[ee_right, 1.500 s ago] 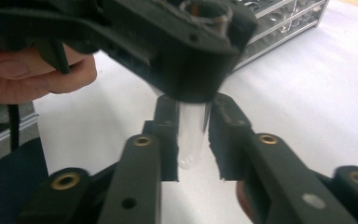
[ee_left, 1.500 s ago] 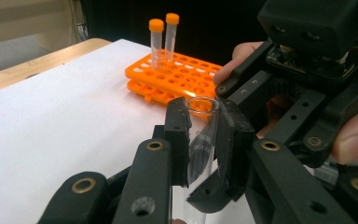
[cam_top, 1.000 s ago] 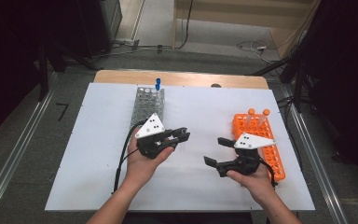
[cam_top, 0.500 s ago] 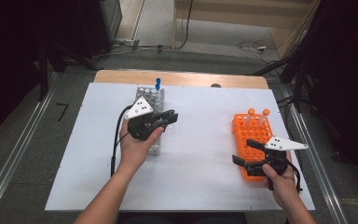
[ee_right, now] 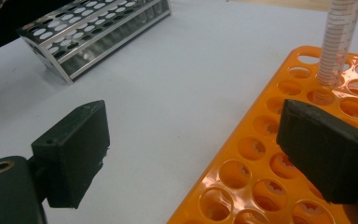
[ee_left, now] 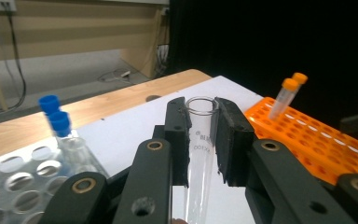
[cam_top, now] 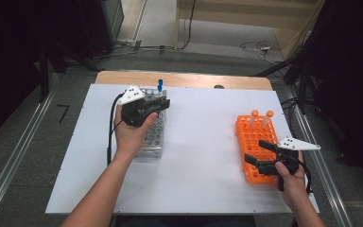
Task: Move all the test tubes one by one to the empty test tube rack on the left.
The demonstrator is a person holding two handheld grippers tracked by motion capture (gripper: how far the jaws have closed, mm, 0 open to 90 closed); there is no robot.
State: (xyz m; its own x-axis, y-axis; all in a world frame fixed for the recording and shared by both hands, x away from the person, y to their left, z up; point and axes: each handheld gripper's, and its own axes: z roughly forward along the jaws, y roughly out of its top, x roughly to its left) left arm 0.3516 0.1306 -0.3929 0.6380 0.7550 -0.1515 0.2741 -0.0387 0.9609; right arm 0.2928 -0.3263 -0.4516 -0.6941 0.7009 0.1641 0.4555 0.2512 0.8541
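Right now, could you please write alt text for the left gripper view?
The left gripper is shut on a clear open tube, held upright. Left stands a metal rack with blue-capped tubes; right, an orange rack with orange-capped tubes.

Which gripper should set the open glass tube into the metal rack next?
Left. The left gripper already clamps the glass tube above the metal rack; the right gripper is open over the orange rack.
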